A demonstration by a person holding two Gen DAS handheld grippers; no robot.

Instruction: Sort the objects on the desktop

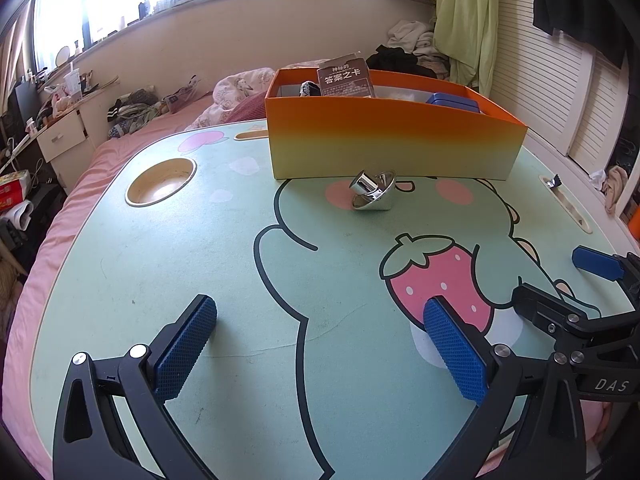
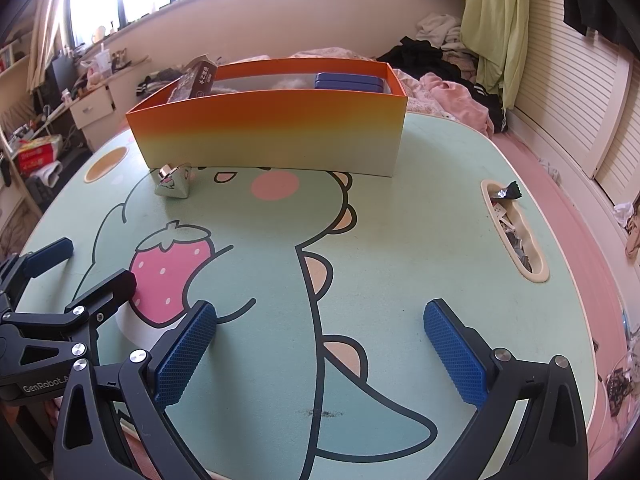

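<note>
Both of my grippers sit at the near edge of the table [image 1: 120,280] with nothing between their fingers; the left gripper [image 1: 320,344] has its blue pads spread wide apart, and the right gripper [image 2: 320,344] is just as wide and equally empty. The one loose thing I can see is the shiny metal piece [image 1: 372,191], tipped on its side at the far middle of the table, just in front of the orange box [image 1: 392,140] but, as far as I can tell, not touching it; in the right wrist view the metal piece [image 2: 175,181] lies to the far left, near the box's left corner. The box [image 2: 272,136] already holds a card pack [image 1: 346,76] and a blue case [image 1: 454,101]; so I judge this piece is the last to go in. I would take it with the left gripper, which faces it more squarely; come in low, pads either side of the wide conical body rather than the narrow polished neck, since that surface looks slippery; close gently, lift clear of the box wall, then release over a free spot inside.
</note>
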